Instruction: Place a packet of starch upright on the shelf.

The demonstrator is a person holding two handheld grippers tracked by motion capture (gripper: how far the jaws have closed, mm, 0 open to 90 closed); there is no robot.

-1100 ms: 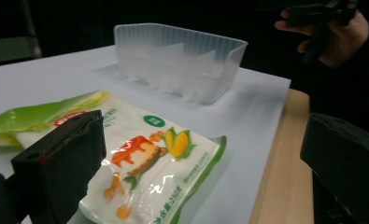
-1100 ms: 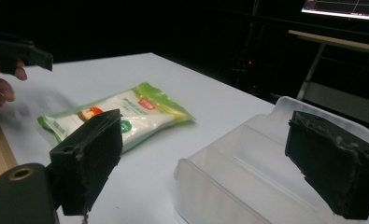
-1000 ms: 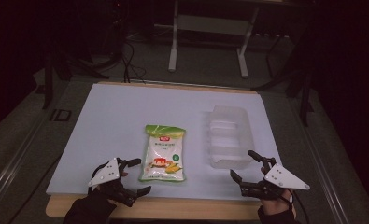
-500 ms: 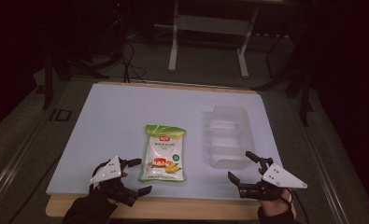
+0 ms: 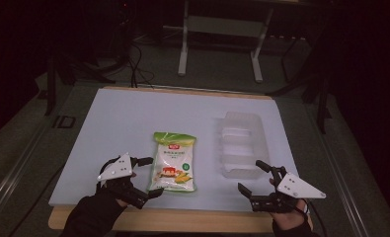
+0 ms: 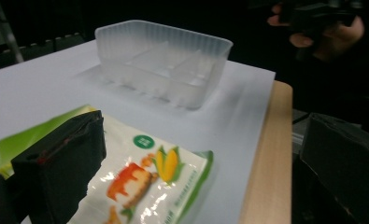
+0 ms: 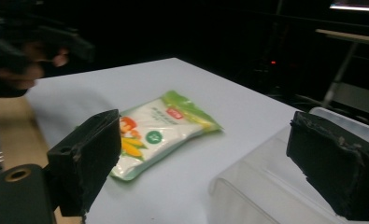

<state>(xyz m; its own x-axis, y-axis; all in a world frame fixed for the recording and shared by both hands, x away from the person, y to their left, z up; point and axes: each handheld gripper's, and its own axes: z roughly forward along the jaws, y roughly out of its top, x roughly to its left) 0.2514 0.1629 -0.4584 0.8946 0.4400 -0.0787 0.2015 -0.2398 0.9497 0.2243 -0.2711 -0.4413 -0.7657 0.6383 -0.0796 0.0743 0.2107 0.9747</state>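
Note:
A green and white snack bag [image 5: 174,163] printed with corn lies flat near the table's front middle. My left gripper [image 5: 153,177] is open at the bag's left edge, one jaw over the bag's corner [image 6: 140,182] and the other off the table's front edge. A clear plastic tray [image 5: 242,143] with dividers stands to the right of the bag. Open and holding nothing, my right gripper [image 5: 249,175] hovers just in front of the tray's near end. In the right gripper view the bag [image 7: 159,128] lies between the jaws farther off and the tray [image 7: 266,186] is close below.
The white table top [image 5: 133,118] ends in a bare wooden front edge [image 6: 266,154]. The tray [image 6: 163,60] shows in the left gripper view, with the other hand [image 6: 322,23] beyond it. Metal stand legs [image 5: 185,44] and cables are on the dark floor behind the table.
Both grippers have shifted only slightly: the right a little to the left, the left a little farther onto the table. The bag and the tray have not moved.

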